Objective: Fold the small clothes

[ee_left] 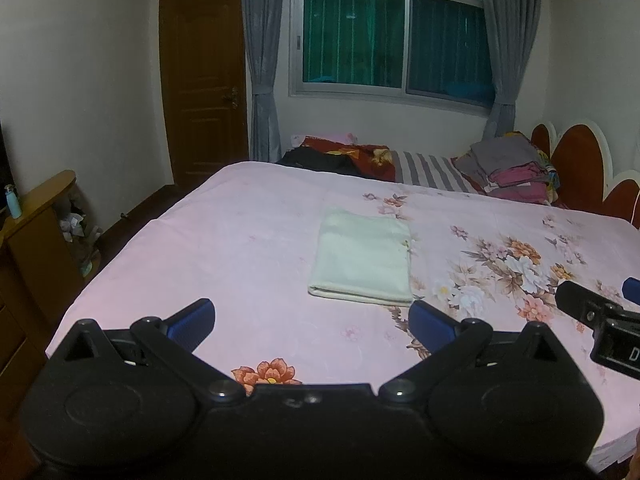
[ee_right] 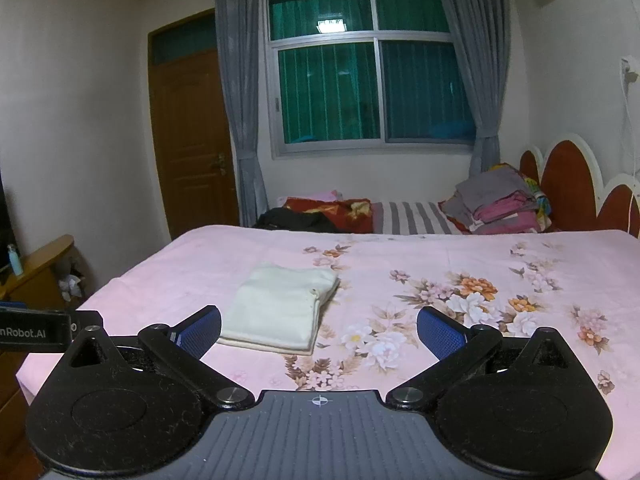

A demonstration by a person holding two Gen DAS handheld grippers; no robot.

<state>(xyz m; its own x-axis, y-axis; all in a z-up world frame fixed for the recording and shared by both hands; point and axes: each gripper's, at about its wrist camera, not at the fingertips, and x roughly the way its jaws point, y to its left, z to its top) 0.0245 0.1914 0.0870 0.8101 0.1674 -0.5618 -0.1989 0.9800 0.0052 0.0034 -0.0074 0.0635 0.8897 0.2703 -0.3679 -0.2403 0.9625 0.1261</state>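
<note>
A cream-white garment [ee_left: 363,258] lies folded into a neat rectangle on the pink floral bed sheet [ee_left: 248,240]. It also shows in the right wrist view [ee_right: 280,306]. My left gripper [ee_left: 312,322] is open and empty, held above the sheet just short of the garment's near edge. My right gripper [ee_right: 319,330] is open and empty, with the garment ahead and to its left. The right gripper's body shows at the right edge of the left wrist view [ee_left: 600,320]. The left gripper's body shows at the left edge of the right wrist view [ee_right: 36,330].
A stack of folded clothes [ee_left: 512,168] sits by the red headboard [ee_left: 576,160]. Dark clothing [ee_left: 320,160] and a striped pillow [ee_left: 432,172] lie at the far side. A wooden cabinet [ee_left: 36,248] stands left of the bed. A door [ee_left: 204,80] and a window [ee_left: 396,40] are behind.
</note>
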